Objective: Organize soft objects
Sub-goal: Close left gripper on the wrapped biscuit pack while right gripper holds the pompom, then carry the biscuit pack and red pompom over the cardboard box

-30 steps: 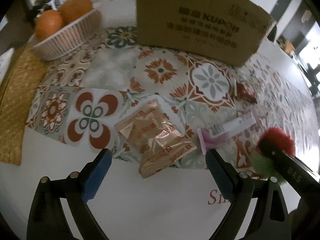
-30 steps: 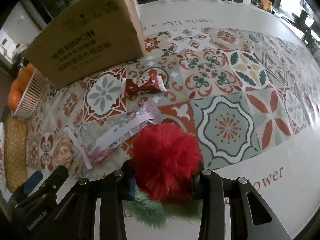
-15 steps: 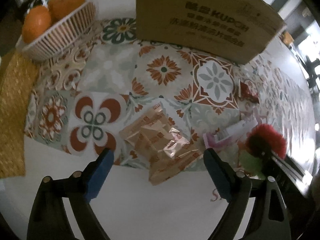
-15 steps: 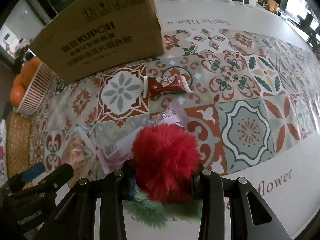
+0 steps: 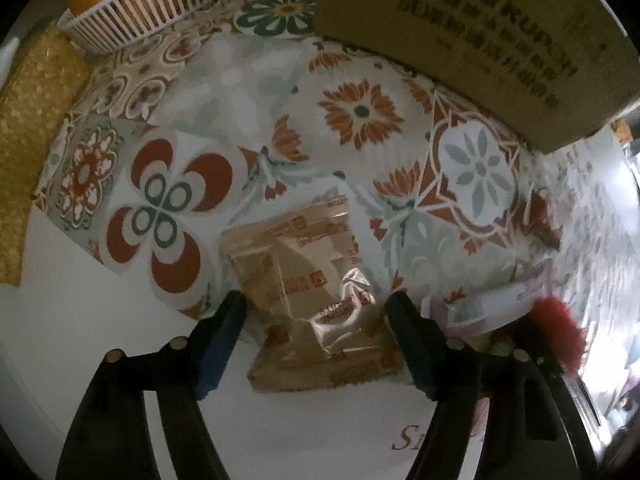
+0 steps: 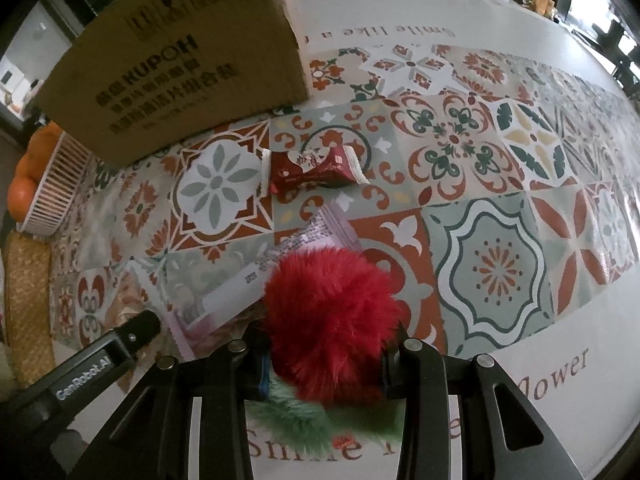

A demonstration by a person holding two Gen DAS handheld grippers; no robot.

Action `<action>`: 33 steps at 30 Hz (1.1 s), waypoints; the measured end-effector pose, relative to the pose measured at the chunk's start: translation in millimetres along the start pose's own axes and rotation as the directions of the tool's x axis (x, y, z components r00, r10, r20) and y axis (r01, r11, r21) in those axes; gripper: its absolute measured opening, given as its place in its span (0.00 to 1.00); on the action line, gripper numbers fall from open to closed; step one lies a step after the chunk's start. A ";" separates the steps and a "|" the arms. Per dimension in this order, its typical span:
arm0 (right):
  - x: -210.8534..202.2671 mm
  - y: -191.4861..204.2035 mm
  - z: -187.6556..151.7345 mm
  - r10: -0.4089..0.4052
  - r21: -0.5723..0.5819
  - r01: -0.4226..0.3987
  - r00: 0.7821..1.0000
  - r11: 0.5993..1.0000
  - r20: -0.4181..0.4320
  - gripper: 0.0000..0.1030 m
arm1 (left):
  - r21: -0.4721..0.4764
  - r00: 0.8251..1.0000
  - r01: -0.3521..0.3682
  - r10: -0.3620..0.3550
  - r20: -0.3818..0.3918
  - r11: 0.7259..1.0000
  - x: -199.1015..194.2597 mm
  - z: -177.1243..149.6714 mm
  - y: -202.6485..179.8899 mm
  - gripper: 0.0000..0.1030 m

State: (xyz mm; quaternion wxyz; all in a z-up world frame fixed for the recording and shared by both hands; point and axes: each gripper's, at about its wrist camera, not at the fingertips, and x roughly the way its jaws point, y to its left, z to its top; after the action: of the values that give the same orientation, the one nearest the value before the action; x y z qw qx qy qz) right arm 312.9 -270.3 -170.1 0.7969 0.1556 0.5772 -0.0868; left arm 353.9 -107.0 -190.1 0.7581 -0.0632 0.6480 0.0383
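My right gripper (image 6: 324,354) is shut on a fluffy red pompom with green fur (image 6: 330,316), held just above the tablecloth; it shows at the right edge of the left wrist view (image 5: 558,330). My left gripper (image 5: 316,320) is open, its fingers either side of a tan snack packet (image 5: 312,288) lying flat on the cloth. A pink-and-white packet (image 6: 280,268) lies beside the pompom, also in the left wrist view (image 5: 480,306). A red candy packet (image 6: 312,168) lies farther back.
A brown cardboard box (image 6: 180,60) stands at the back, also in the left wrist view (image 5: 472,36). A white basket with oranges (image 5: 152,4) sits at the far left, beside a woven yellow mat (image 5: 32,128). The patterned tablecloth (image 6: 500,260) extends to the right.
My left gripper has moved forward and down, so its open fingers now straddle the tan packet. My right gripper has advanced slightly toward the box with the pompom held.
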 end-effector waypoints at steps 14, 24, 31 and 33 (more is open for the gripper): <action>-26.0 -5.9 -16.7 0.044 -0.003 -0.044 0.998 0.999 0.047 0.37 | 0.195 0.981 -0.006 -0.031 0.191 0.981 -42.2 -30.8 -6.1 0.48; -72.0 -0.4 -18.8 0.081 -0.038 -0.076 0.988 0.996 0.132 0.37 | 0.266 0.961 0.054 -0.123 0.248 0.962 -75.5 -28.6 -5.8 0.48; -91.0 9.5 -8.5 0.098 -0.057 -0.089 0.981 0.994 0.167 0.37 | 0.290 0.945 0.061 -0.148 0.292 0.955 -98.1 -11.2 -0.7 0.48; -97.6 13.6 -2.7 0.100 -0.068 -0.089 0.978 0.994 0.183 0.37 | 0.302 0.937 0.060 -0.158 0.311 0.951 -109.6 -4.2 -0.2 0.48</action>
State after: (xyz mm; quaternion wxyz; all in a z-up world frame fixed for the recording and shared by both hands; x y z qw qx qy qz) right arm 283.7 -260.7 -76.4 0.8547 0.1503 0.4947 -0.0459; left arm 332.5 -105.2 -82.6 0.8581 0.0188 0.5054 -0.0889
